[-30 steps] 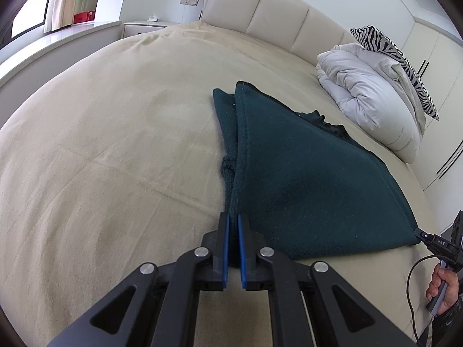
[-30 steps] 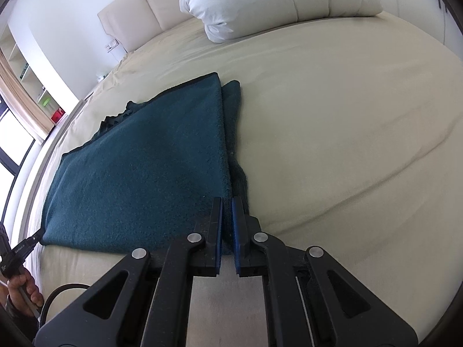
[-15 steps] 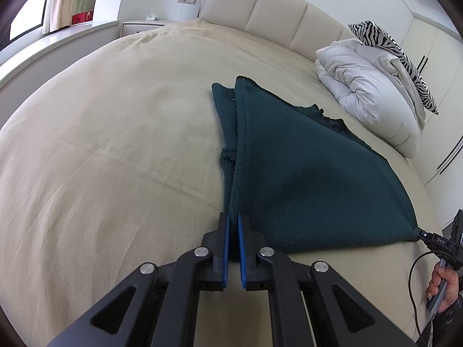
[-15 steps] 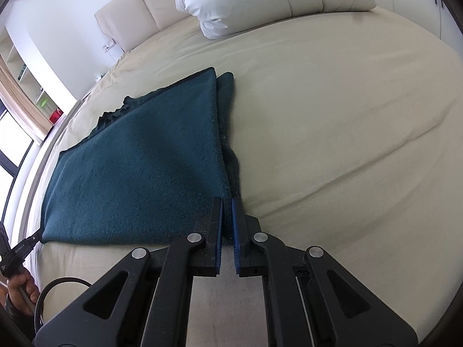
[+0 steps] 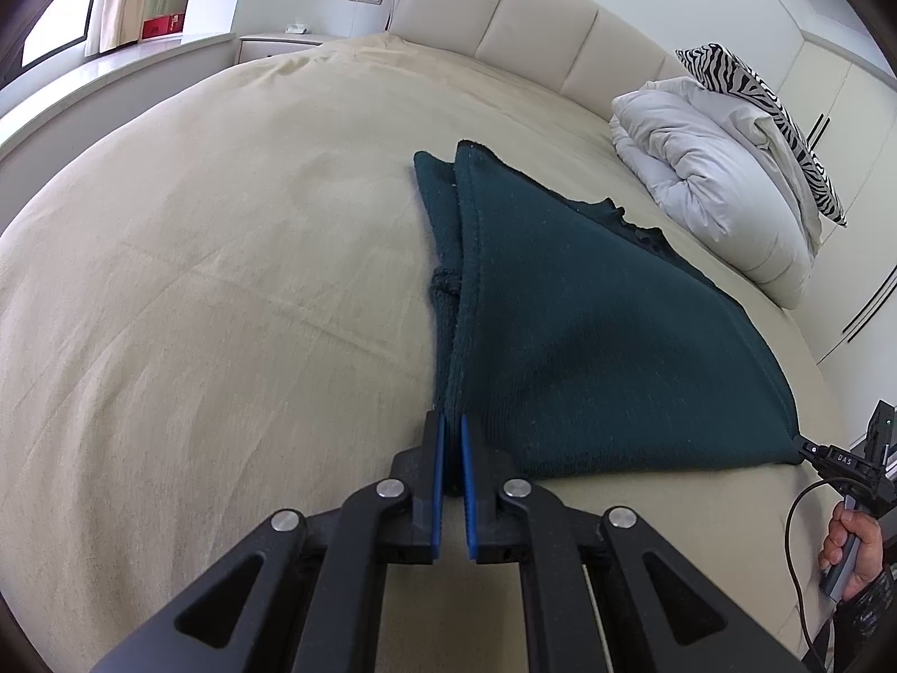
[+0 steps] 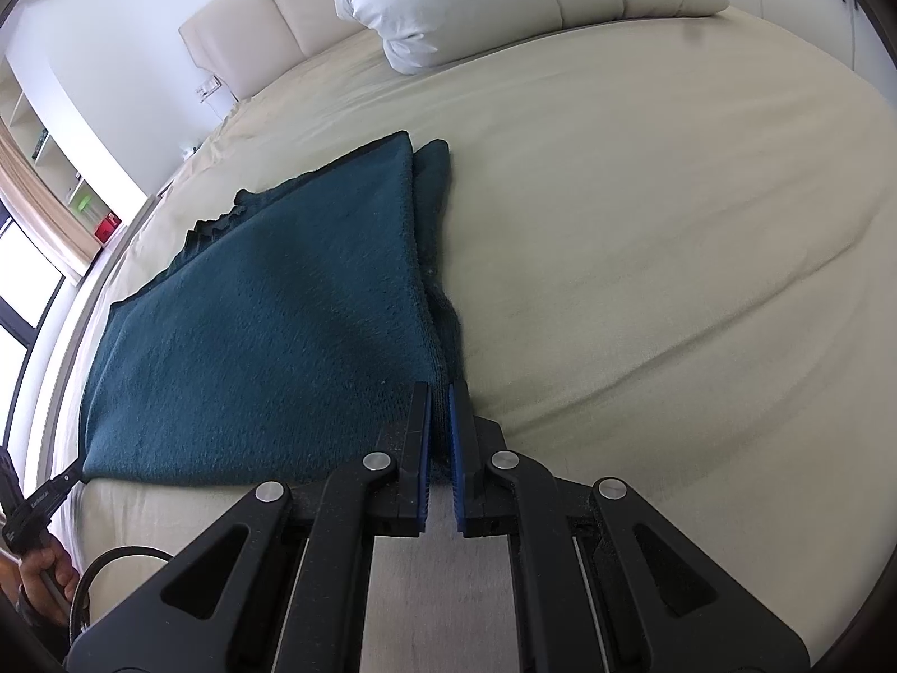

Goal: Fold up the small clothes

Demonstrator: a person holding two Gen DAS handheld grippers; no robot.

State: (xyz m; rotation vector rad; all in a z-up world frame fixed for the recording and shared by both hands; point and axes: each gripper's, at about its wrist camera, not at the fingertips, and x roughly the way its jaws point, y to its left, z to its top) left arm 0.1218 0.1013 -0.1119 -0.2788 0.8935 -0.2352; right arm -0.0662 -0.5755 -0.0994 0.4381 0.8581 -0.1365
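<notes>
Teal knitted garment (image 5: pixel 588 336) lies folded on the beige bed (image 5: pixel 224 280), near the white duvet (image 5: pixel 712 190) by the headboard. Left tool (image 5: pixel 453 426) is clamped on one near corner of it, and right tool (image 6: pixel 440 392) is clamped on the other.

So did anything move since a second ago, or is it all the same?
Nearly the same. The left gripper and right gripper stay shut on the near corners of the dark green cloth, which lies folded on the beige bed. The views shift only a little. Nothing was let go.
</notes>
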